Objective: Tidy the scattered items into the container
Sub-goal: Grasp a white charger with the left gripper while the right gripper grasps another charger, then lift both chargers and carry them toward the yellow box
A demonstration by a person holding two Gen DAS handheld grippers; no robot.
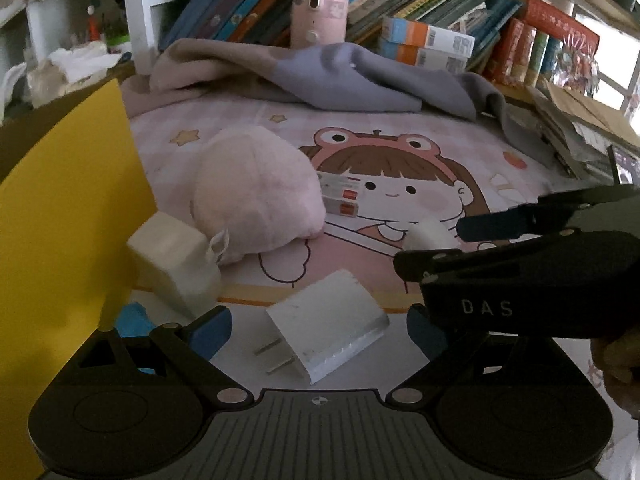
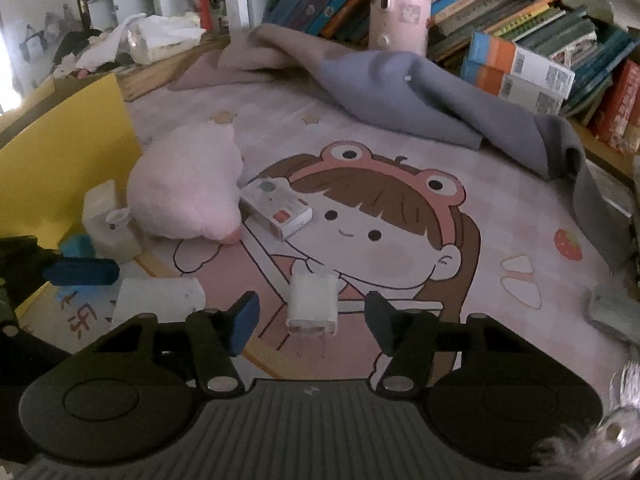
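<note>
Your right gripper [image 2: 312, 322] brackets a small charger [image 2: 313, 306], jaws half-wide, not touching. It's likely light, rigid, slick: pinch its flat sides. Your left gripper [image 1: 320, 330] stands wide over a bigger plug [image 1: 328, 326].

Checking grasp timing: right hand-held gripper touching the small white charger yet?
Apart. The right wrist view shows the right hand-held gripper open, mat visible between each pad and the small white charger.

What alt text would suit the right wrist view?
The right hand-held gripper, jaws open, straddles a small white charger lying on a cartoon-girl mat. Beyond lie a pink plush toy and a yellow container.
</note>
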